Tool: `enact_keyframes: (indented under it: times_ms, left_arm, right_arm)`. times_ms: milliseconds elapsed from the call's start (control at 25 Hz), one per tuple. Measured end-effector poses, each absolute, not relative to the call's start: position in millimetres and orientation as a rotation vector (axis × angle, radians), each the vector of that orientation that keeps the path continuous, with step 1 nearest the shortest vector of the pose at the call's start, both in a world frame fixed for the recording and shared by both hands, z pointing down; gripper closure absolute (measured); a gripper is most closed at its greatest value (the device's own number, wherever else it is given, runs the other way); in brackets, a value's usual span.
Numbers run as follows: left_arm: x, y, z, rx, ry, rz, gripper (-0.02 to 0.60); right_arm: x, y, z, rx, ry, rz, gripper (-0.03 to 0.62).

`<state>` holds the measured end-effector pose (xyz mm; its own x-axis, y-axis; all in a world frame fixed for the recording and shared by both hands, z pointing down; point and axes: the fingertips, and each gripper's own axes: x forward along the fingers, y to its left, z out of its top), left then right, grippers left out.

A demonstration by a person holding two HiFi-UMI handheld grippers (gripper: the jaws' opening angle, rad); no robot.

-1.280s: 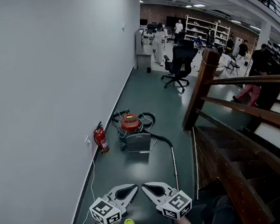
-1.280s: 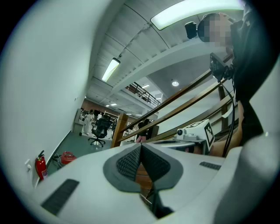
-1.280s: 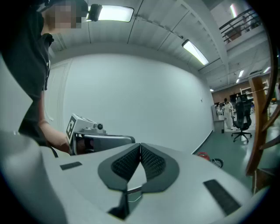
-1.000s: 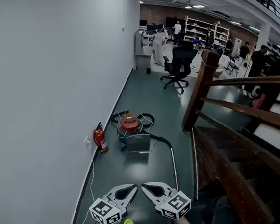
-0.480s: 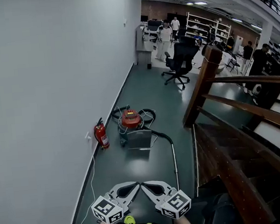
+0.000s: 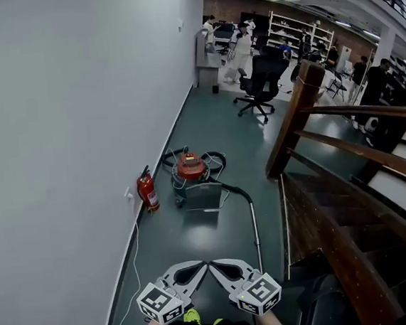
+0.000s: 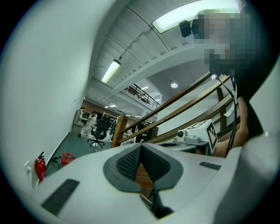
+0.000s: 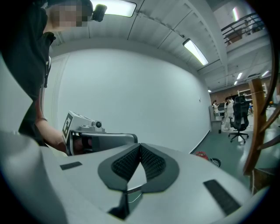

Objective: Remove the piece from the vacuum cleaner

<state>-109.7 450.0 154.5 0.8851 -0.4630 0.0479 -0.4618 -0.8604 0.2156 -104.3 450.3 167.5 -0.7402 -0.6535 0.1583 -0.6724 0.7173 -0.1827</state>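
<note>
Left tool, right tool closed, empty, well apart from vacuum cleaner. Wand likely stiff, light, slick; grasp near hose joint.

Bright ceiling strip lights glare; gripper views bend strongly at dark edges.

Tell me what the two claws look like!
Both the left claw and the right claw are pale grey plastic, curved like leaves with a dark opening in the middle. Their inner pads are dark grey and bumpy. Each carries a white cube with black square markers. The person wears a dark short-sleeved top.
</note>
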Motion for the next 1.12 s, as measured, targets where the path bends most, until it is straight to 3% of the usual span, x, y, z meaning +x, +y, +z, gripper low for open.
enact_keyframes:
  times_ms: [440,1120]
  left_arm:
    - [-123.9,444.0,168.8,2.79,-0.667,-0.013,0.572]
    - [-82.5,371.1,167.0,2.817,-0.693,0.016,0.572]
  right_arm:
    - [-118.8,445.1,183.0,1.088,-2.792,0.391,0.579]
    - [-98.3,372.4,196.8,0.978,-2.769,0.293,0.579]
